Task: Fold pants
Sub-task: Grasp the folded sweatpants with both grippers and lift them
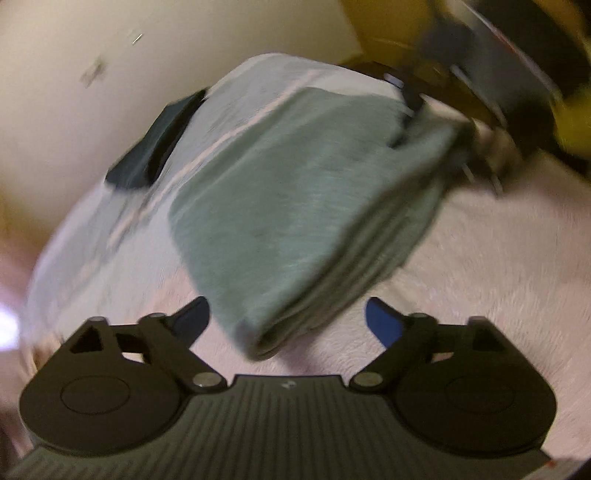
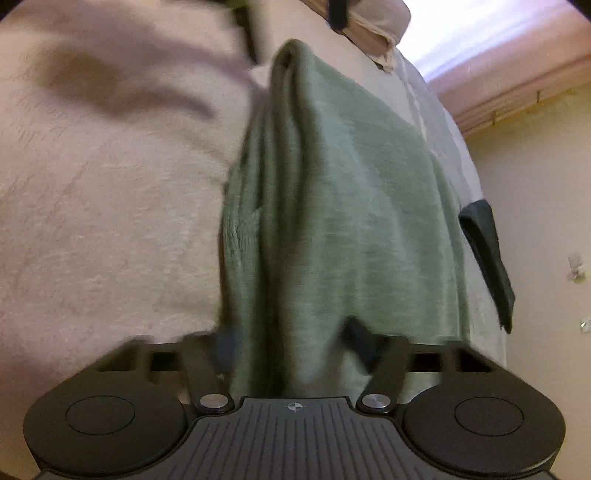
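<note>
- Your left wrist view looks steeply down along its fingers [image 1: 207, 325] at the near end of the pants [image 1: 295, 206], close over the bed [image 1: 480, 295]
- Your right wrist view looks down from the opposite end, almost on the pants [image 2: 332, 221]
- Both share pants and bed [image 2: 92, 221]

- A pale pink bedspread [image 1: 480, 266] with a fuzzy weave covers the bed and fills most of both views.
- A light grey cloth [image 1: 110, 229] with a pale stripe lies spread on the bedspread.
- A dark, flat object [image 2: 487, 251] rests at the far edge of the grey cloth, too blurred to identify.
- A cream wall [image 1: 74, 74] stands behind the bed.
- Yellow furniture [image 1: 388, 29] shows blurred in the left view's upper corner.
</note>
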### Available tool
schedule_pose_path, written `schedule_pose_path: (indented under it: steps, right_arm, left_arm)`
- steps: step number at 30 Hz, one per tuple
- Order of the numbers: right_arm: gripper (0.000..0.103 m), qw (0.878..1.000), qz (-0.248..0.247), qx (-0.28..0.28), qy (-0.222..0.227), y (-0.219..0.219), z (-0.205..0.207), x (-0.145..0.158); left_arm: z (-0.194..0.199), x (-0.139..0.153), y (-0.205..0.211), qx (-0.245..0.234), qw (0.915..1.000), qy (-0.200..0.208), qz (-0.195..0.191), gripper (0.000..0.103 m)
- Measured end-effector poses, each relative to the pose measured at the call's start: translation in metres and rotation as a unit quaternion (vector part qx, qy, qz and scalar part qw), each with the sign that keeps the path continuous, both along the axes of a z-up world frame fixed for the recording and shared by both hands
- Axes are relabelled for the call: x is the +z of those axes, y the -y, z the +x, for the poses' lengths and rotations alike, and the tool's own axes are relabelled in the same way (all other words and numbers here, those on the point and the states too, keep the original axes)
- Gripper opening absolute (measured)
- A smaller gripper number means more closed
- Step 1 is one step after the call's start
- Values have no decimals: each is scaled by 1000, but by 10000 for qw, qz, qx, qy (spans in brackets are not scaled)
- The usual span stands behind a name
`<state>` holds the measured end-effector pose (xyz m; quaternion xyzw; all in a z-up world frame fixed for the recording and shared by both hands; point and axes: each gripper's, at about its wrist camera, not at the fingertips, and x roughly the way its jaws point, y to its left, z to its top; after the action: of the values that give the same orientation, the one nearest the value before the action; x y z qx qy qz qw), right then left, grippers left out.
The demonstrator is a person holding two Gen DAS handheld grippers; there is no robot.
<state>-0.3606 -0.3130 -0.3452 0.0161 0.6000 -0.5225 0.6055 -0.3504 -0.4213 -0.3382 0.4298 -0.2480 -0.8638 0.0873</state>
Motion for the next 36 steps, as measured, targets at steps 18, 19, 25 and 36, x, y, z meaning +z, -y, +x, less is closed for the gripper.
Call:
schedule_pose_path:
  steps: [18, 19, 25, 36]
  right_arm:
    - [30, 9713, 660, -998, 2056, 60, -78, 168]
    - [30, 9712, 665, -996, 2061, 62, -78, 168]
    - [33, 9718, 605, -976, 2060, 45, -75, 163]
    - [78, 9938, 190, -393, 1018, 16, -23, 115]
  left_arm:
    - [-76, -20, -6, -15, 9922, 176, -1234, 61]
    - [-77, -16, -3, -7, 9936, 218, -1111, 53]
    - [-79, 9, 10, 11, 9979, 454, -465, 42]
    - [-84, 29, 29, 32, 9976, 689, -97, 41]
